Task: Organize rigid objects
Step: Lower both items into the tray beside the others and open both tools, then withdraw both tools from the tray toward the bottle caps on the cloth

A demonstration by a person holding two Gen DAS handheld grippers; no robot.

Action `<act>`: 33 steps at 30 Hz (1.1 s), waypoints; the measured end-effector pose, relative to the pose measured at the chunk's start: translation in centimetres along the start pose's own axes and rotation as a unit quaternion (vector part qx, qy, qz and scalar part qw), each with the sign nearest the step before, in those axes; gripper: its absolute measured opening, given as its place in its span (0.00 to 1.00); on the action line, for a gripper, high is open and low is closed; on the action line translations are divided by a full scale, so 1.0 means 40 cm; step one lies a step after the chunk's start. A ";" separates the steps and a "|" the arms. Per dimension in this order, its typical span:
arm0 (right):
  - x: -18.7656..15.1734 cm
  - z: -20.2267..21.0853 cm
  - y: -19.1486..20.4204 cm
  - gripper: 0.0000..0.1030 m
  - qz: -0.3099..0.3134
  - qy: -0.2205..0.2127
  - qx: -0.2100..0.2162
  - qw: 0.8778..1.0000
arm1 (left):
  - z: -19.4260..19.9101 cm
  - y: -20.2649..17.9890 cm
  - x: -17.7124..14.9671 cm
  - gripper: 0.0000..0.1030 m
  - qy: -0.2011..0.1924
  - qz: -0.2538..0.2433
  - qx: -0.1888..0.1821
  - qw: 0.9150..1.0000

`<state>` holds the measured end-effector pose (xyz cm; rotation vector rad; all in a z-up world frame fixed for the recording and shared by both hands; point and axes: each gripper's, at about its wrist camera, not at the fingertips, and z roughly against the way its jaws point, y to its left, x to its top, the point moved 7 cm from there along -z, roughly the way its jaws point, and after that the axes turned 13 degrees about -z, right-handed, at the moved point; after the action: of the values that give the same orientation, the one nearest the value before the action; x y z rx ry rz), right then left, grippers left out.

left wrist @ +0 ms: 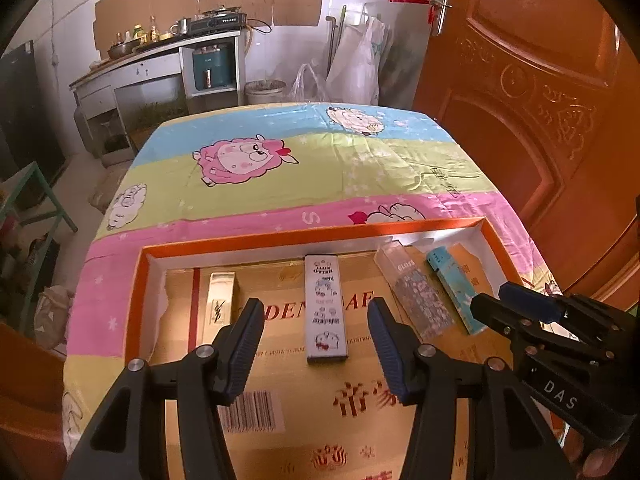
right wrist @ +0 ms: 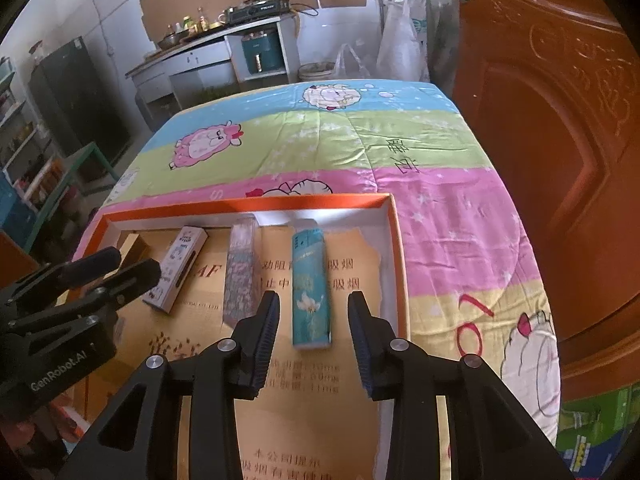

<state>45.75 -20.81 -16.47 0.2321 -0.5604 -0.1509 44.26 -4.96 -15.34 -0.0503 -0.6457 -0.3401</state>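
Note:
An orange-rimmed tray (left wrist: 280,237) with a gold paper liner lies on the table and holds several slim boxes lying flat. From left to right they are a gold box (left wrist: 220,304), a white cartoon box (left wrist: 326,308), a clear patterned box (left wrist: 416,292) and a teal box (left wrist: 452,288). My left gripper (left wrist: 315,302) is open above the near end of the white box, its pads clear of it. My right gripper (right wrist: 314,296) is open over the teal box (right wrist: 310,280), which rests on the liner with gaps at both pads. The patterned box (right wrist: 240,272) lies just to its left.
The table wears a striped cartoon-sheep cloth (left wrist: 280,168), bare beyond the tray. A brown wooden door (left wrist: 540,100) stands close on the right. A kitchen counter (left wrist: 160,52) and plastic bags (left wrist: 356,64) are behind, and a green frame (left wrist: 40,200) is at the left.

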 end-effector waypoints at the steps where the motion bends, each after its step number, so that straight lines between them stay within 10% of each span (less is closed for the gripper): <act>1: -0.002 0.004 -0.001 0.35 -0.001 0.000 0.000 1.000 | 0.007 0.001 -0.003 0.52 -0.001 0.000 0.001 1.000; 33: -0.113 0.211 0.056 0.36 0.022 -0.032 0.005 0.999 | 0.240 0.000 -0.097 0.52 -0.044 0.006 0.013 0.999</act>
<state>37.58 -19.20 -11.24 0.2248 -0.6290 -0.1139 35.80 -2.38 -10.00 -0.0436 -0.7360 -0.3197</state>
